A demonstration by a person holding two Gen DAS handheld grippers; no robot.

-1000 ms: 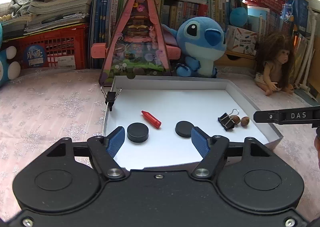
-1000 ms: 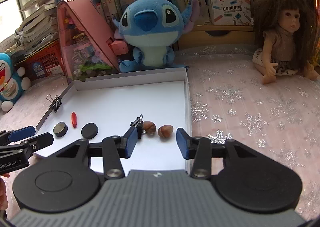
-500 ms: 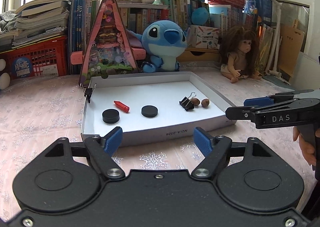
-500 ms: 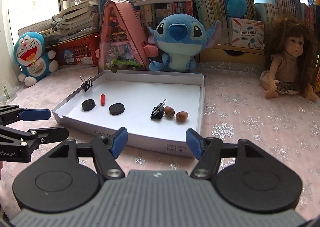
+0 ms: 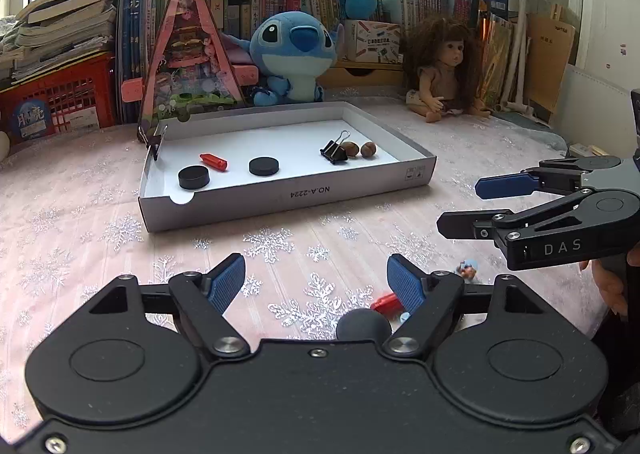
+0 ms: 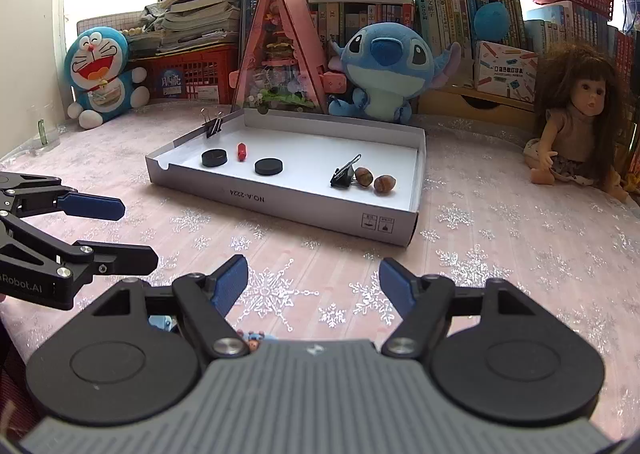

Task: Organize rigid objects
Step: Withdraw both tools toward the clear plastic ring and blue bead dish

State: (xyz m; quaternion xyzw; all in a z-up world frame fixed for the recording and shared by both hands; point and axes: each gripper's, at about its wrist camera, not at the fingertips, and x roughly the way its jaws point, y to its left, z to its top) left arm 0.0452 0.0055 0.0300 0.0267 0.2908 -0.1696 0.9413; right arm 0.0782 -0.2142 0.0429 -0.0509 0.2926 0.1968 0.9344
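Your left tool [image 5: 316, 278] hangs low over the table [image 5: 80, 222], jaws spread wide, nothing between them. Your right tool [image 6: 314, 280] likewise: wide open, empty, just above the cloth.

From the left wrist view, your right tool [image 5: 480, 206] shows at 3 o'clock, well apart from the box. From the right wrist view, your left tool [image 6: 132, 232] sits at 9 o'clock.

The shallow white box [image 5: 280, 194] lies at 12 o'clock from both tools, on the pink snowflake cloth. Inside, from the left wrist view:
- black disc [image 5: 193, 177] near the front left corner
- red crayon-like piece [image 5: 214, 162] just behind it
- second black disc [image 5: 263, 166] near mid-box
- black binder clip [image 5: 334, 151] toward the right, touching or just beside two brown nuts [image 5: 360, 149]
- another binder clip [image 5: 155, 142] clamped on the left wall

Still outside the box, on the table close under your left tool at 5 o'clock: a small red piece [image 5: 386, 302], a dark round object [image 5: 362, 325], partly hidden by the tool body, and a little blue figure [image 5: 467, 269]. From the right wrist view, small blue figures [image 6: 162, 321] peek out at 7 o'clock behind the tool body; detail too hidden to tell.

Beyond the box at 12 o'clock: pink triangular toy house [image 5: 188, 54], blue plush [image 5: 294, 54], doll [image 5: 444, 66] at 1 o'clock.
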